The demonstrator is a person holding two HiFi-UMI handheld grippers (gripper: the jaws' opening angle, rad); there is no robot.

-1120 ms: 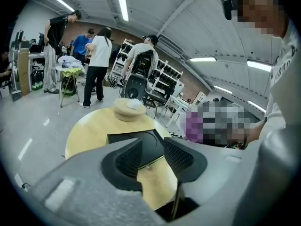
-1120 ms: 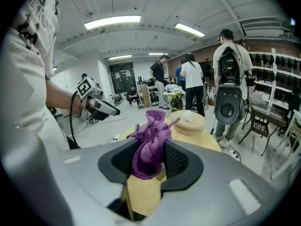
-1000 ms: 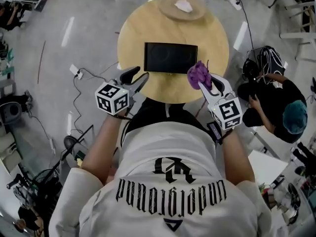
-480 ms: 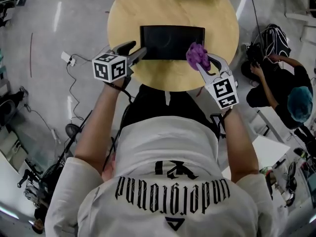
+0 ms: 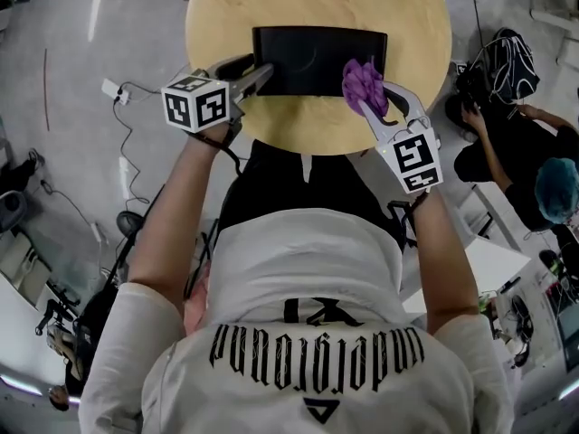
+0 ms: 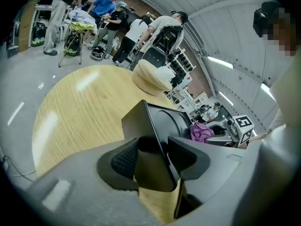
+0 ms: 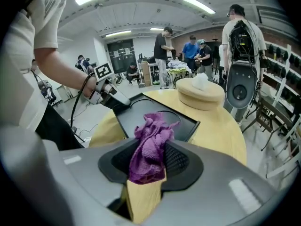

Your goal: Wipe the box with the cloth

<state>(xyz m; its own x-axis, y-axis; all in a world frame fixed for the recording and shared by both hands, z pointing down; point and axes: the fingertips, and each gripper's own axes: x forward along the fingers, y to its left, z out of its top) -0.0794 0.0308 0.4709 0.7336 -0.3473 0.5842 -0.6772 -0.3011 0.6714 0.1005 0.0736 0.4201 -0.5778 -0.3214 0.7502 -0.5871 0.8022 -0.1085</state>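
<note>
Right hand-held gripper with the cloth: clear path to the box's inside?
Probably yes. The right hand-held gripper holds the cloth at the right end of the box, with nothing between them.

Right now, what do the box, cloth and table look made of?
Box: probably plastic, matte black with faint sheen and moulded rim. Cloth: purple terry-like fabric, nubby and crumpled. Table: light wood or wood-look laminate, grain lines showing.
</note>
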